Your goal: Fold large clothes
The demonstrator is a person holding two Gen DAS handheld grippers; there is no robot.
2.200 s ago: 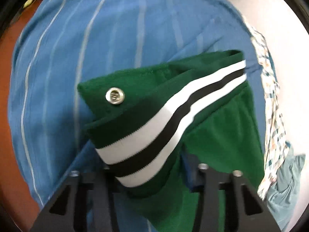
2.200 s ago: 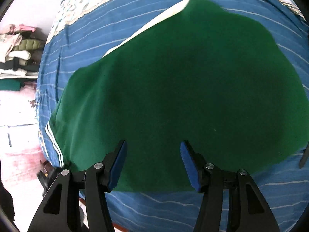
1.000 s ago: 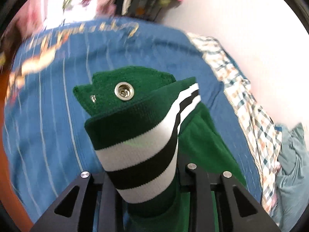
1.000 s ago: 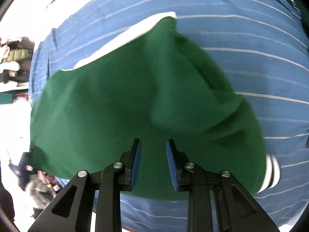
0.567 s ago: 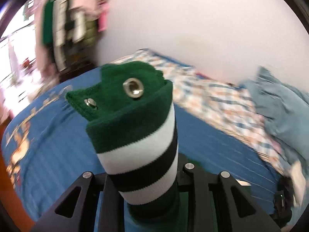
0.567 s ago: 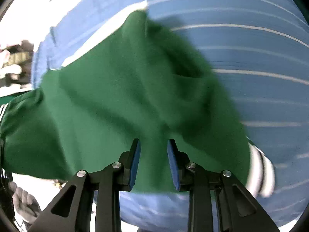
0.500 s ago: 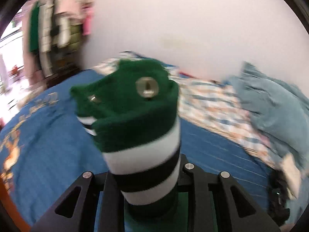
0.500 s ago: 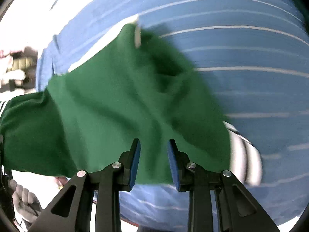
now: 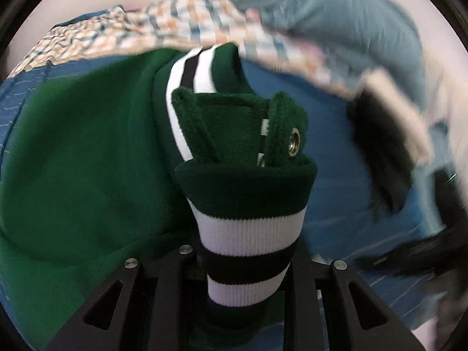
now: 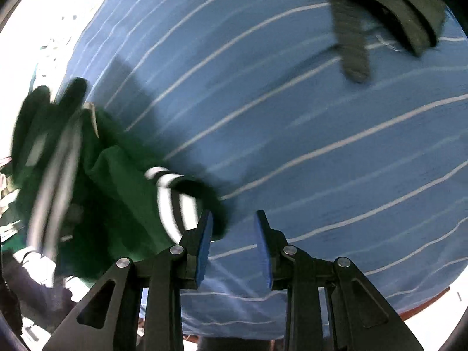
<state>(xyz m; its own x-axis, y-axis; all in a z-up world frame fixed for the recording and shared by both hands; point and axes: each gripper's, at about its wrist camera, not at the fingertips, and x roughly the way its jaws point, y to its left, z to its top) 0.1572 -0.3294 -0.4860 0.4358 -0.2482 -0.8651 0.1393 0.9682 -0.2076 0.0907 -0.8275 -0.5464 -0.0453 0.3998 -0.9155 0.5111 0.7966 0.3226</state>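
left claw (image 9: 247, 266): clamped tight on the striped ribbed cuff (image 9: 248, 251) of the green jacket (image 9: 87, 161), snap corner poking up past the jaws

jacket: bulk trails off to the left of that claw, bunched over the blue striped bed (image 10: 292, 117), long axis running away up-left

right claw (image 10: 232, 248): empty, jaws opening, nothing between the pads

key relation: jacket sits just left of the right claw, striped hem (image 10: 172, 196) nearly touching its left finger, so I'd guess the right hand regrabs there
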